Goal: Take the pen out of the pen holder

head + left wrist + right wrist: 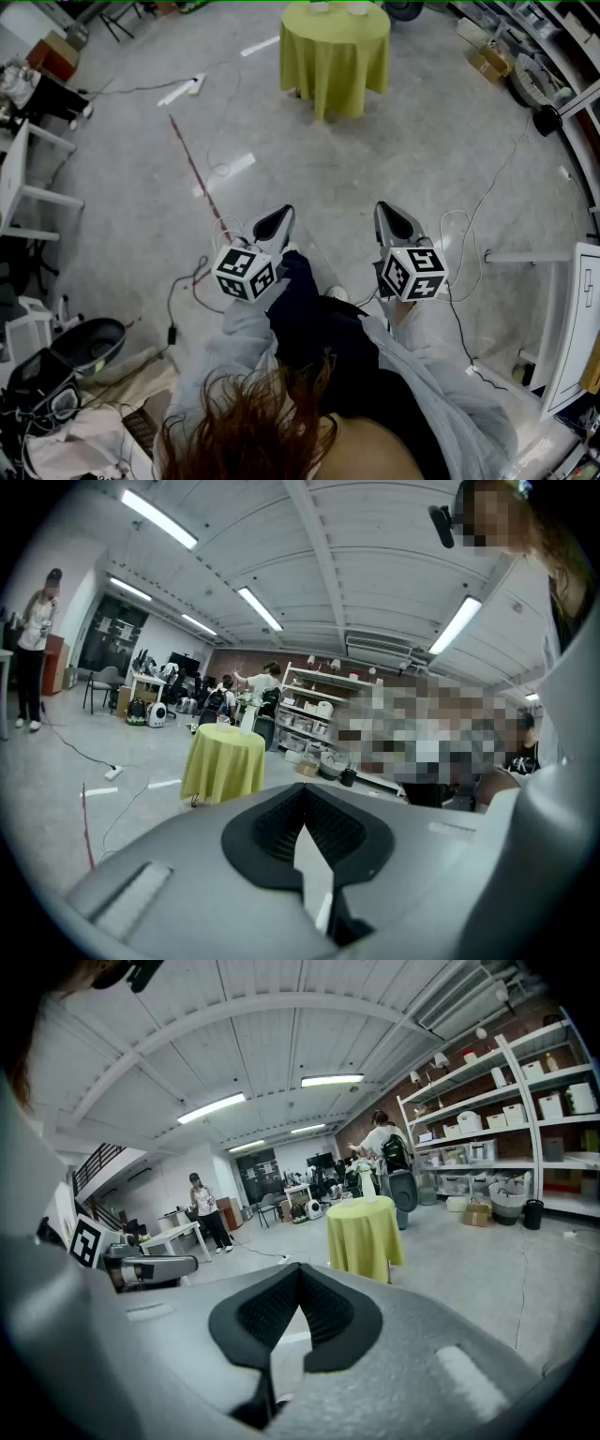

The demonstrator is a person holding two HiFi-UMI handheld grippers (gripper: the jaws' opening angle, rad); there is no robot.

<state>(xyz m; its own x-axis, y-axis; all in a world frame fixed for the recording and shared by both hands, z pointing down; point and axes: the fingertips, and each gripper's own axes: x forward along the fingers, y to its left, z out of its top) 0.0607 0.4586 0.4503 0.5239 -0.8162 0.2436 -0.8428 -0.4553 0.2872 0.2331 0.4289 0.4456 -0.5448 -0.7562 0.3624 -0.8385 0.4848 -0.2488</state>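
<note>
The grey concrete floor point(375, 159) was the biggest thing in front of me, running out well beyond my fingers, with stocked shelves point(506, 1119) off to the right of them. Straight ahead and well apart from both sets of fingers stood the round table under its yellow-green cloth point(335, 52). Loose white cables point(487, 202) trailed over the floor between me and it, and a red line point(192, 169) ran out ahead and to the left of my left fingers.

I held my left gripper point(279, 217) and my right gripper point(389, 217) side by side, both tipped slightly down, each with its marker cube point(246, 272) behind the fingers. Both had their pads pressed together at the tips with nothing between them.

A few small pale things point(367, 1185) stood on the tabletop, one tall like a bottle. I couldn't pick out the pen holder or the pen from there. I judged they would be among those things, far ahead of my fingers.

I saw several risks. A cable could catch a foot on the way over. Reaching in with my fingers pinched like that would only poke the pen or tip its holder, and the tall thing could be knocked over. A snagged cloth would drag everything on it.

I could read no writing anywhere, and the cubes showed only black-and-white squares
</note>
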